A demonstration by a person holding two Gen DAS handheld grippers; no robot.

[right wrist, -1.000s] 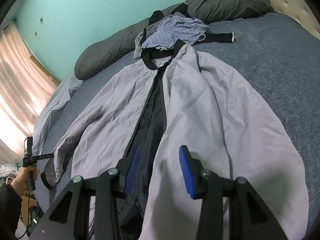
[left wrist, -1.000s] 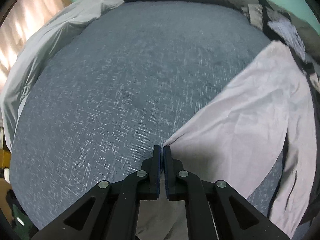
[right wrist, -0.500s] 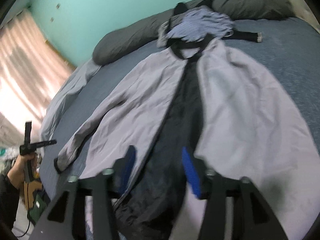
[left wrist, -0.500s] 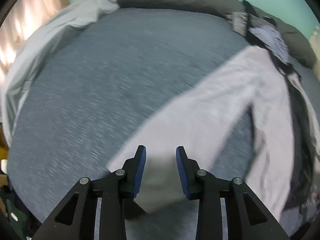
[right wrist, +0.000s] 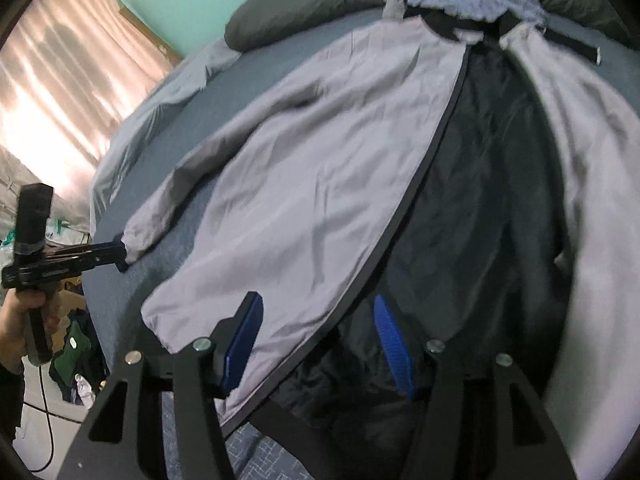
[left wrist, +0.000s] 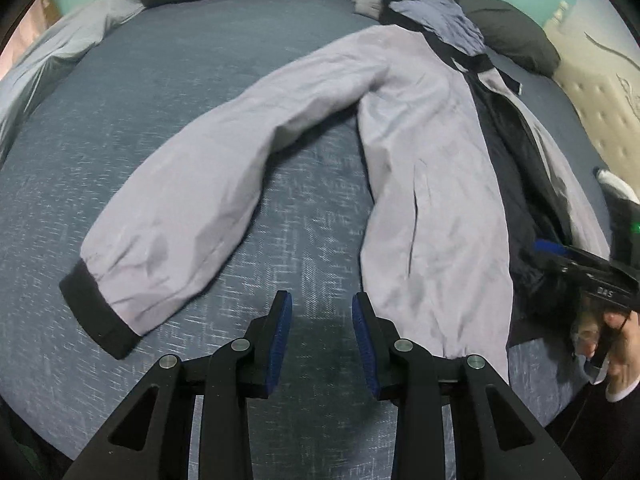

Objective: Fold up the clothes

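- Jacket (left wrist: 432, 184) is lying spread open on the bed (left wrist: 120, 128), its sleeve (left wrist: 192, 200) now let go by the left claw (left wrist: 322, 308), which is hanging released.
- Right claw (right wrist: 316, 316), also released, is hovering over the front edge, likely lining up the fold.

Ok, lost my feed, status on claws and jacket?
Left claw open, empty. Right claw open over front edge. Jacket flat, unzipped, unfolded. Nothing in the way.
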